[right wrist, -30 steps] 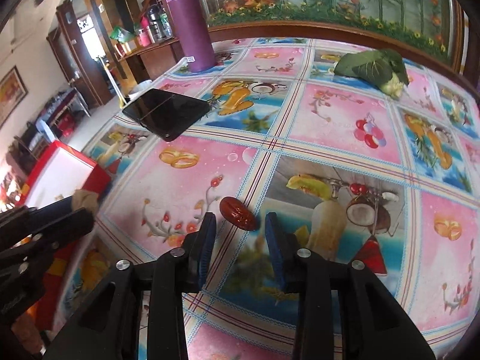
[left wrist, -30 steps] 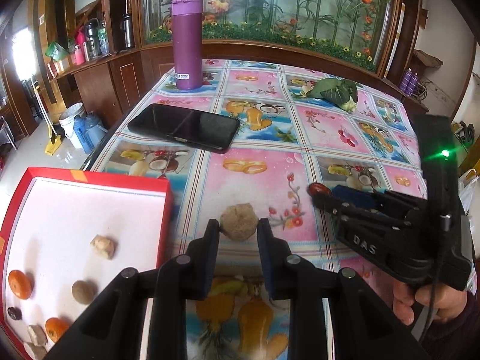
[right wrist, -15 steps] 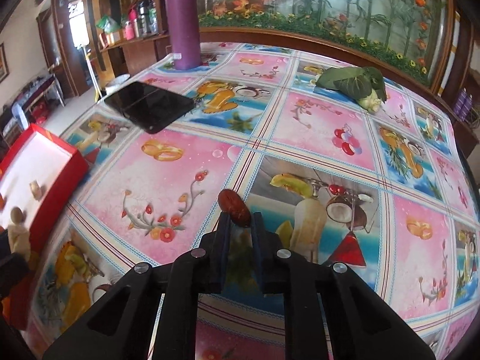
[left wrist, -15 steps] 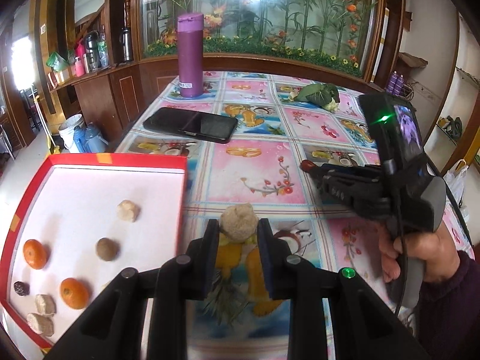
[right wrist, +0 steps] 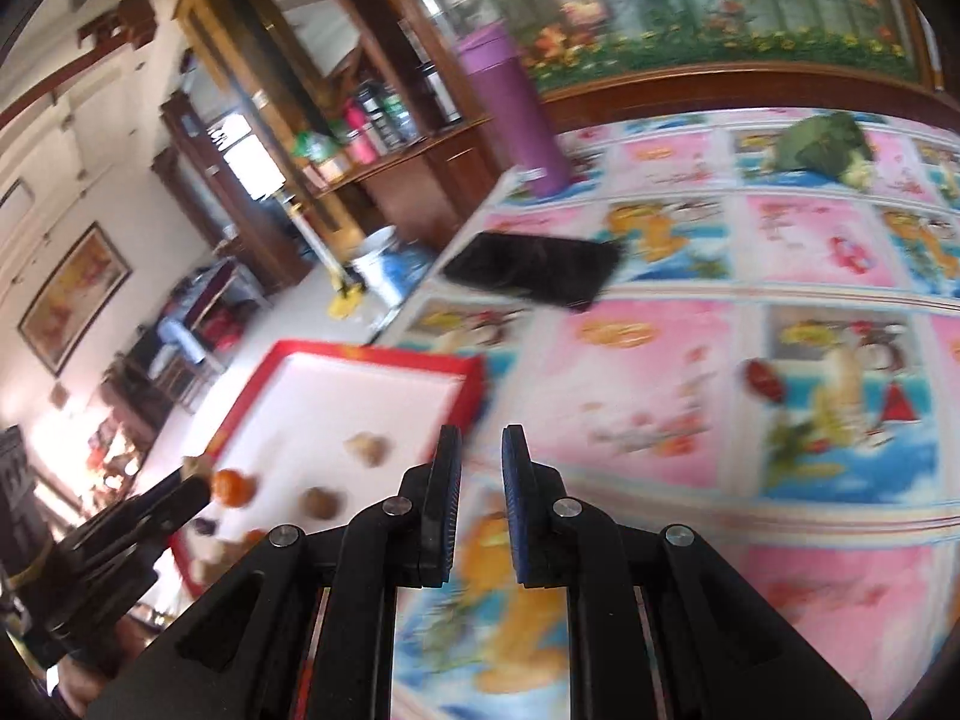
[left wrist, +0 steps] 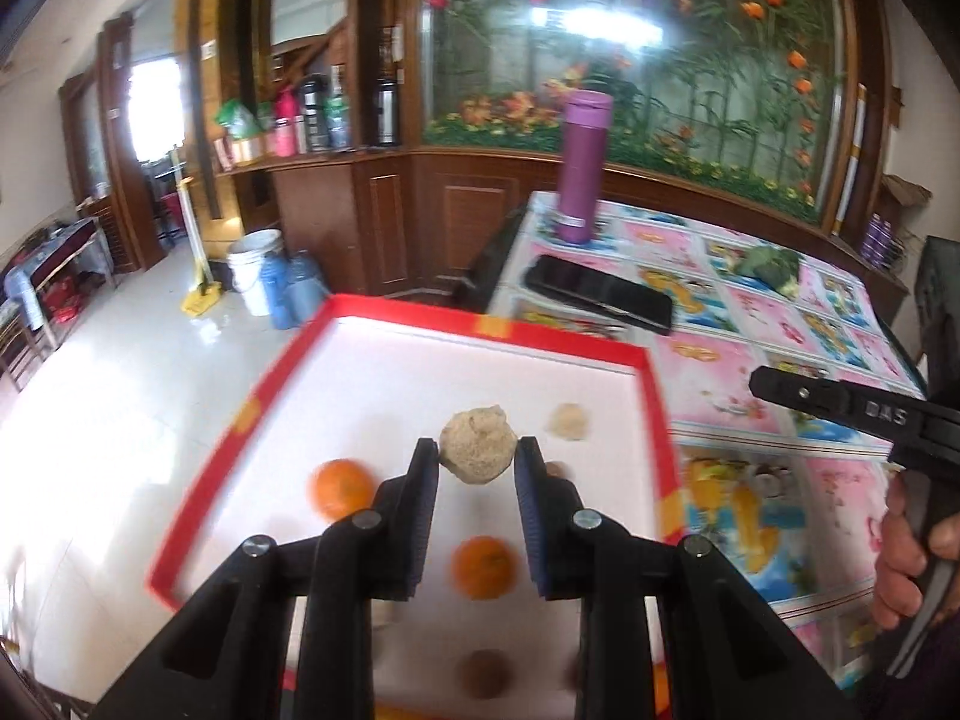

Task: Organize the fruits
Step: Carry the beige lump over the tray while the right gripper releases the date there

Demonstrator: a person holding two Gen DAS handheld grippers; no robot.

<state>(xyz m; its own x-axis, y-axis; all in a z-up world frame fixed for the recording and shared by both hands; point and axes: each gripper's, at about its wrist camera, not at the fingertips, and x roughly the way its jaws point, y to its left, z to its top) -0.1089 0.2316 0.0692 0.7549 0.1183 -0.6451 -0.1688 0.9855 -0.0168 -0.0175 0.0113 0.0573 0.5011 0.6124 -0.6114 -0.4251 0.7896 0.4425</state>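
My left gripper [left wrist: 476,457] is shut on a tan lumpy fruit [left wrist: 477,438] and holds it above the white tray with the red rim [left wrist: 492,327]. In the tray lie two oranges [left wrist: 339,489], a pale lump [left wrist: 567,420] and a brown round fruit [left wrist: 485,672]. The right gripper [right wrist: 480,441] hangs above the table beside the tray's right edge [right wrist: 474,372]. Its jaws are shut with nothing between them. A red date [right wrist: 762,378] lies on the tablecloth far to its right. A hand [left wrist: 906,546] holds the right gripper's handle.
A purple bottle [left wrist: 582,168], a black phone [left wrist: 600,294] and a green leafy vegetable [left wrist: 771,267] sit further back on the patterned tablecloth. The tray overhangs the table's left edge. Below it are the floor and a white bucket [left wrist: 255,267].
The left gripper carried the tan fruit leftward from the tablecloth to over the tray. The right gripper closed at the date, then swung left and up without it; the date stayed on the table.
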